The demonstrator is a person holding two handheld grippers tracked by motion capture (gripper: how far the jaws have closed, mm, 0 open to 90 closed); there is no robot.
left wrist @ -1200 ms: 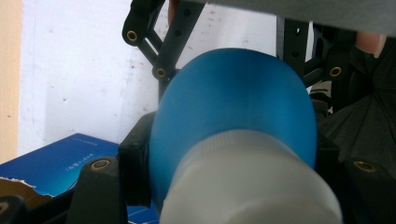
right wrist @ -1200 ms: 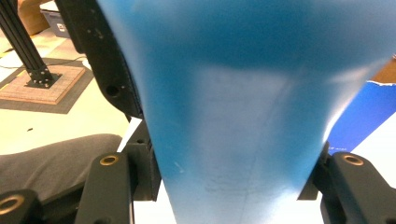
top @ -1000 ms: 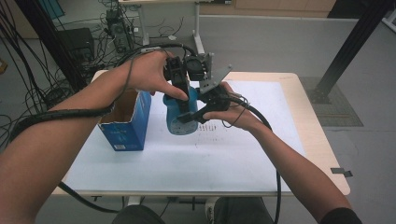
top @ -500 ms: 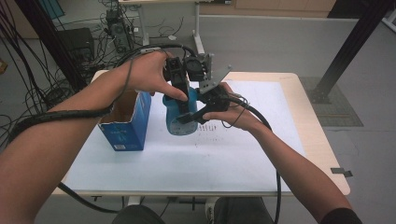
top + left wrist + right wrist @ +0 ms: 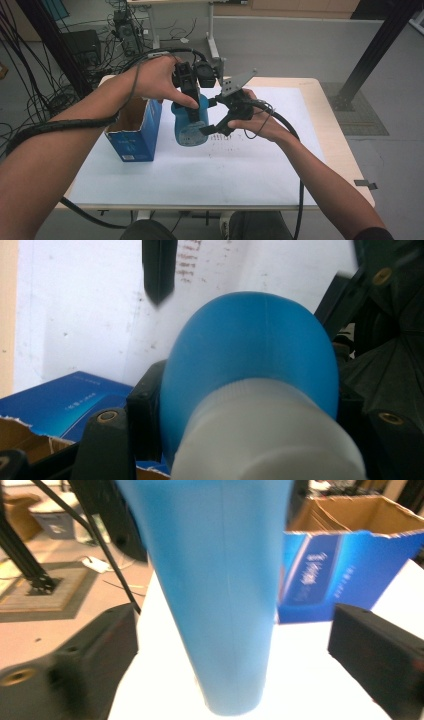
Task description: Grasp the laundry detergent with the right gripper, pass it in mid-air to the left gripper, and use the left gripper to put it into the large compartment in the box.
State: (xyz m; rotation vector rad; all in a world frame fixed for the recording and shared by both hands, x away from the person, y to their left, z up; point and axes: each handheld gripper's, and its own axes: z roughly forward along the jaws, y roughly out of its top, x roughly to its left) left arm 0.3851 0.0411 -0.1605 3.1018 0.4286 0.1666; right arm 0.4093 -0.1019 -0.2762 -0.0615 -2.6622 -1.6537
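Note:
A blue bottle (image 5: 190, 127) with a white cap stands on the white sheet, next to an open blue carton (image 5: 135, 135). My left gripper (image 5: 189, 102) comes down from above and is shut on the bottle's top; the blue shoulder (image 5: 250, 350) and the cap sit between its jaws (image 5: 250, 410). My right gripper (image 5: 212, 117) reaches in from the right at the bottle's lower body. Its jaws have just been opening. In the right gripper view they stand apart (image 5: 225, 670) on either side of the bottle (image 5: 220, 580), with a gap on each side.
The carton (image 5: 345, 575) is open at the top with torn cardboard flaps. A white sheet covers the wooden table (image 5: 330, 130), with free room in front and to the right. Cables, black stands and equipment are on the floor beyond.
The right gripper's jaws have spread apart and come off the bottle's lower body. Both hands and the bottle have stayed in place.

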